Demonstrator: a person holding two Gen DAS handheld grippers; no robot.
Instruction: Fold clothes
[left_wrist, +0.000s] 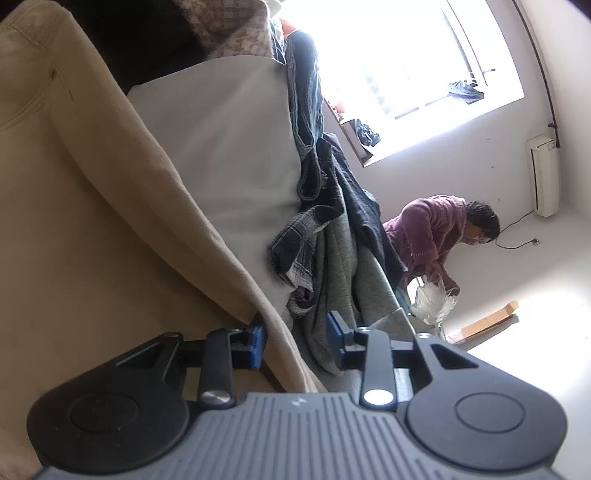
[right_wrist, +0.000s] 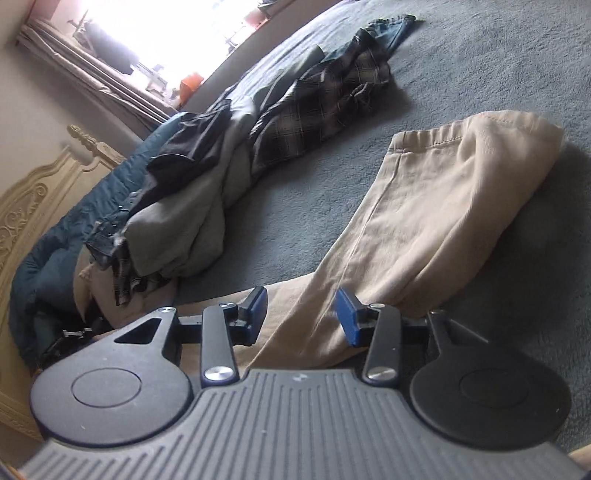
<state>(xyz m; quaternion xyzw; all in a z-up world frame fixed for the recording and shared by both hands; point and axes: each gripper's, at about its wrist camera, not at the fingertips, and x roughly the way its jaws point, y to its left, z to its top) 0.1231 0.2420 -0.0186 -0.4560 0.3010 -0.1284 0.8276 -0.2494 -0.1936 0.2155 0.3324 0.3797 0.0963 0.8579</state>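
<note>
Tan trousers (left_wrist: 92, 221) fill the left of the left wrist view, raised off the grey bed cover (left_wrist: 221, 147). Their folded edge runs down between the blue pads of my left gripper (left_wrist: 297, 341). The cloth lies against the left pad (left_wrist: 258, 343), while the right pad (left_wrist: 336, 339) stands clear of it. In the right wrist view the same tan trousers (right_wrist: 424, 221) lie flat on the bed (right_wrist: 480, 74). My right gripper (right_wrist: 303, 312) hovers open just over their near end, with the cloth under the gap.
A heap of dark, plaid and grey clothes (right_wrist: 221, 166) lies across the bed (left_wrist: 325, 221). A blue quilt (right_wrist: 92, 206) and a carved cream headboard (right_wrist: 29, 192) are at the left. A person in a purple top (left_wrist: 436, 229) bends over a white bag (left_wrist: 432, 302) below a bright window (left_wrist: 406, 55).
</note>
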